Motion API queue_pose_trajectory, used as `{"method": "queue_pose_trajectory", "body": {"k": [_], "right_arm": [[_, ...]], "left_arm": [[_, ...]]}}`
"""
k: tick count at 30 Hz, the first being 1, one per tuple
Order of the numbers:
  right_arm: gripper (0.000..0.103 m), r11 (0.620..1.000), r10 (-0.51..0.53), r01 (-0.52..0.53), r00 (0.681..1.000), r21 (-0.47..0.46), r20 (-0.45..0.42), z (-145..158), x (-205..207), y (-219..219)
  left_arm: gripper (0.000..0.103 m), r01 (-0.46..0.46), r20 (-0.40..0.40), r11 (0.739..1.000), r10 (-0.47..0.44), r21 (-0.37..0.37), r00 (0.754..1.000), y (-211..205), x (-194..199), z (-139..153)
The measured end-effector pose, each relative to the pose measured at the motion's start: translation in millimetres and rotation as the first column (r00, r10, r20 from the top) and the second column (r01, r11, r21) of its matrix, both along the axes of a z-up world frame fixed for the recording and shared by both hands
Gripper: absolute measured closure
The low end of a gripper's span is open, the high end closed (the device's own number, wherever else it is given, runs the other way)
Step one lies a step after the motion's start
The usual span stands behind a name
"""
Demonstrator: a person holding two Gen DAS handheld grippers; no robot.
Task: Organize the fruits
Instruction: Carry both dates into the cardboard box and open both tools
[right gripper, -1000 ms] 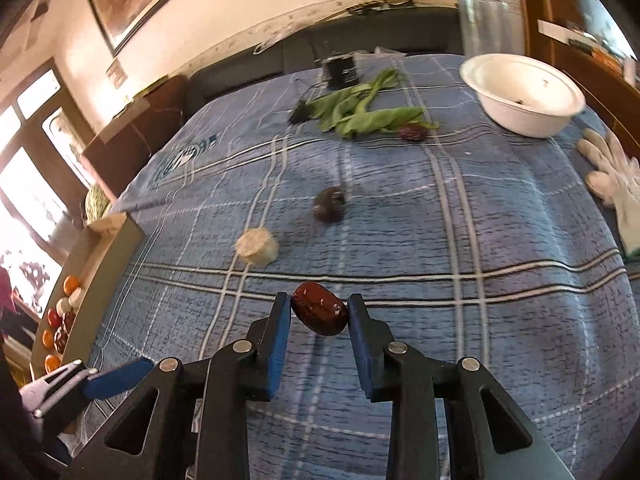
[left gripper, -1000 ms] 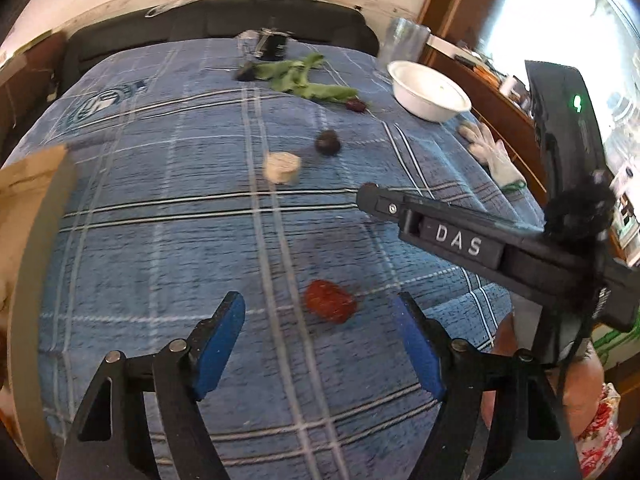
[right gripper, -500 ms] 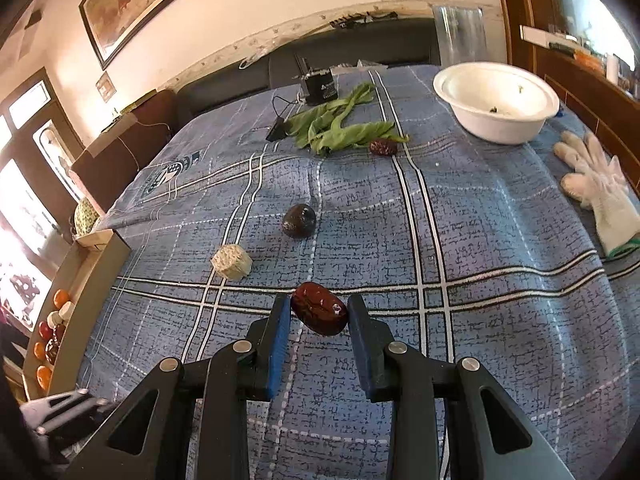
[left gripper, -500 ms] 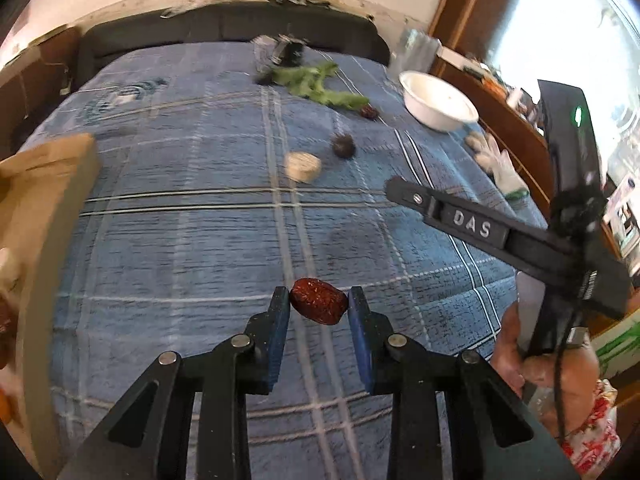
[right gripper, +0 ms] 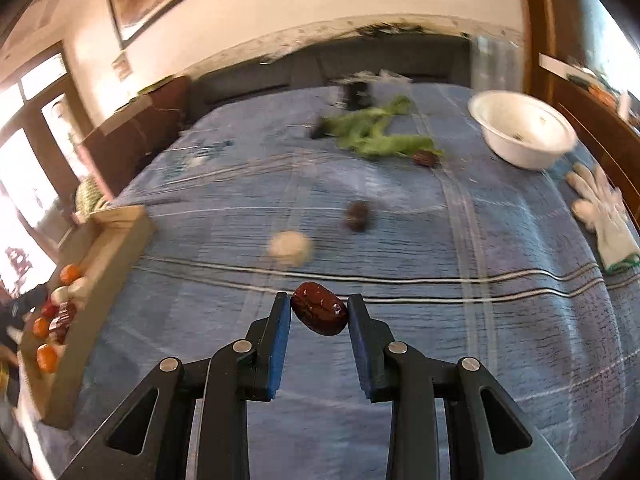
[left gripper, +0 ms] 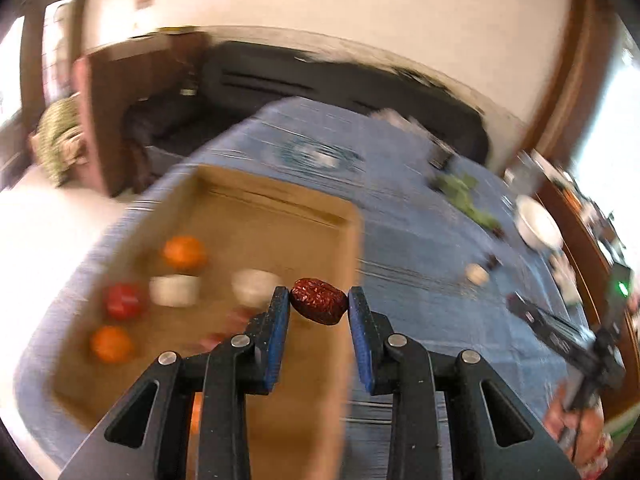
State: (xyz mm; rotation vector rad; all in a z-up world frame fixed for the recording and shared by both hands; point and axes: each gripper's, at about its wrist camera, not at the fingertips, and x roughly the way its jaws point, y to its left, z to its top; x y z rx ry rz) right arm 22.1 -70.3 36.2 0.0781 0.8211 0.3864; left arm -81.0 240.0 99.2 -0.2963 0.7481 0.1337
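My left gripper is shut on a wrinkled red date and holds it over the right rim of a cardboard tray that holds orange, red and white fruits. My right gripper is shut on a dark red date above the blue checked tablecloth. On the cloth beyond it lie a pale round fruit, a dark round fruit and another dark fruit by the green leaves. The tray also shows at the left of the right wrist view.
A white bowl stands at the back right and a white glove lies at the right edge. A dark sofa runs behind the table. The right gripper's body shows at the right of the left wrist view.
My left gripper closed on the red date, lifted it and swung left over the cardboard tray. My right gripper still holds its date and shifted slightly; both views are motion-blurred.
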Motion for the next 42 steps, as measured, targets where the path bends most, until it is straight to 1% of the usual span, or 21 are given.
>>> {"method": "queue_pose_trajectory", "body": {"k": [2, 4, 9, 11, 14, 18, 21, 24, 27, 30, 32, 34, 36, 38, 40, 42], "right_arm": [[0.071, 0.999, 0.054, -0.054, 0.998, 0.007, 0.008, 9, -8, 22], [0.071, 0.993, 0.117, -0.117, 0.993, 0.019, 0.007, 16, -14, 49], [0.071, 0.965, 0.258, -0.256, 0.966, 0.053, -0.022, 24, -21, 117], [0.07, 0.955, 0.292, -0.29, 0.956, 0.056, -0.034, 24, -22, 139], [0.07, 0.941, 0.337, -0.336, 0.94, 0.033, -0.045, 20, -24, 176], [0.07, 0.928, 0.371, -0.372, 0.927, -0.009, -0.06, 12, -22, 212], [0.07, 0.921, 0.38, -0.384, 0.923, -0.069, -0.067, 2, -21, 235], [0.07, 0.915, 0.377, -0.381, 0.924, -0.132, -0.059, -8, -21, 249], [0.07, 0.912, 0.377, -0.381, 0.924, -0.154, -0.056, -15, -21, 258], [0.07, 0.906, 0.38, -0.38, 0.924, -0.187, -0.036, -16, -24, 263], [0.07, 0.901, 0.39, -0.388, 0.92, -0.194, -0.034, -16, -25, 267], [0.07, 0.897, 0.396, -0.394, 0.918, -0.199, -0.033, -17, -26, 268], [0.07, 0.897, 0.399, -0.397, 0.916, -0.196, -0.03, -15, -28, 267], [0.069, 0.9, 0.396, -0.393, 0.918, -0.191, -0.021, -11, -30, 264], [0.062, 0.906, 0.388, -0.385, 0.921, -0.176, -0.013, -7, -31, 259], [0.058, 0.914, 0.377, -0.373, 0.926, -0.159, -0.007, -3, -32, 252]], "left_arm": [[0.074, -0.058, 0.006, 0.998, 0.058, -0.015, 0.998, 26, -10, 1], [0.074, -0.09, -0.002, 0.995, 0.09, -0.031, 0.996, 42, -16, -3], [0.074, -0.138, -0.062, 0.99, 0.136, -0.034, 0.989, 68, -22, -25], [0.074, -0.149, -0.084, 0.988, 0.146, -0.03, 0.986, 74, -27, -34], [0.074, -0.152, -0.111, 0.988, 0.147, -0.036, 0.983, 84, -28, -45], [0.074, -0.151, -0.131, 0.988, 0.145, -0.037, 0.981, 91, -27, -55], [0.074, -0.148, -0.13, 0.988, 0.142, -0.033, 0.981, 92, -25, -59], [0.074, -0.147, -0.123, 0.989, 0.144, -0.022, 0.982, 92, -23, -57], [0.074, -0.152, -0.11, 0.988, 0.149, -0.012, 0.983, 93, -22, -53], [0.073, -0.155, -0.102, 0.988, 0.152, -0.02, 0.983, 96, -23, -49], [0.07, -0.162, -0.098, 0.987, 0.16, -0.01, 0.982, 97, -24, -47], [0.062, -0.174, -0.093, 0.985, 0.173, 0.006, 0.98, 99, -26, -43], [0.057, -0.184, -0.084, 0.983, 0.185, 0.017, 0.979, 99, -29, -39], [0.056, -0.193, -0.075, 0.981, 0.195, 0.029, 0.978, 99, -30, -35], [0.053, -0.199, -0.069, 0.979, 0.201, 0.044, 0.977, 97, -31, -32], [0.053, -0.202, -0.063, 0.977, 0.206, 0.067, 0.977, 92, -32, -28]]}}
